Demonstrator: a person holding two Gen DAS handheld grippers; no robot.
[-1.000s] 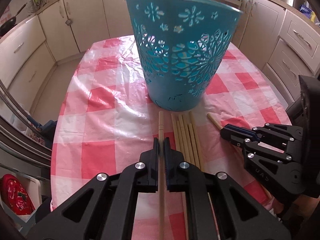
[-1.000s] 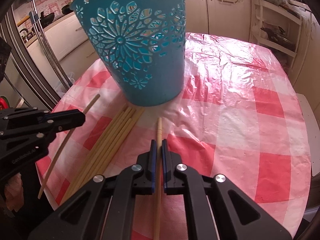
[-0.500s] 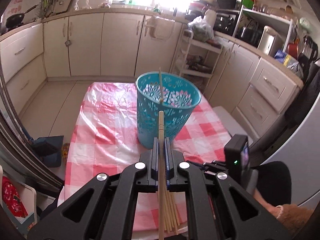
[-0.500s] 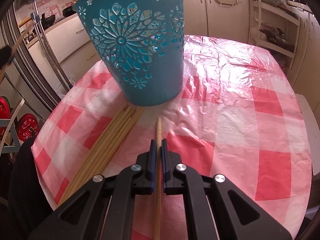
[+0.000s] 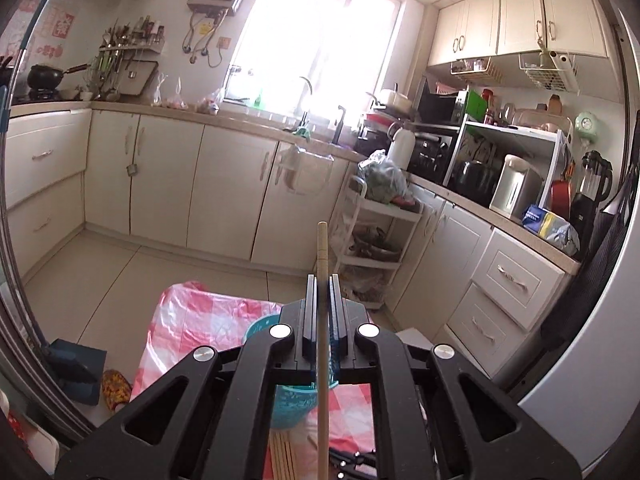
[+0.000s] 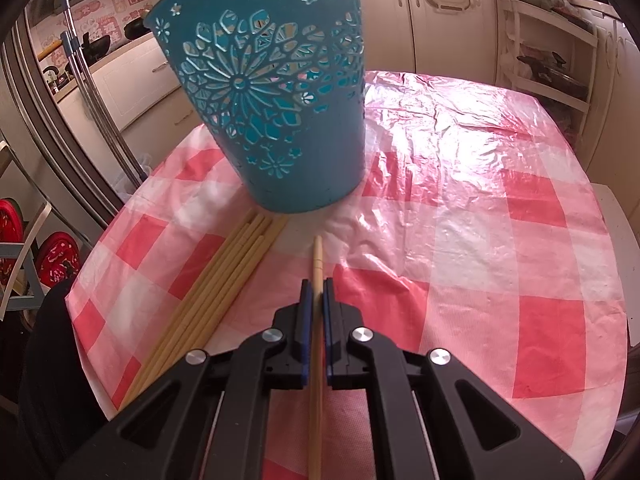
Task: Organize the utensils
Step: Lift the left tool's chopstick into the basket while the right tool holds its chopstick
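My left gripper is shut on a wooden chopstick and is raised high above the table, pointing almost level at the kitchen cabinets. The teal cut-out basket shows far below, mostly hidden behind the gripper body. In the right wrist view my right gripper is shut on another wooden chopstick low over the red-checked tablecloth. That chopstick's tip points toward the base of the teal basket. A bundle of several loose chopsticks lies on the cloth to its left.
Cream cabinets and a white shelf trolley stand beyond the table's far end. A mop handle and a steel fridge edge are at the table's left. The cloth's right half is bare.
My left gripper has risen steeply with its chopstick and tipped up from facing the basket to facing the kitchen. The right gripper has stayed put with its chopstick.
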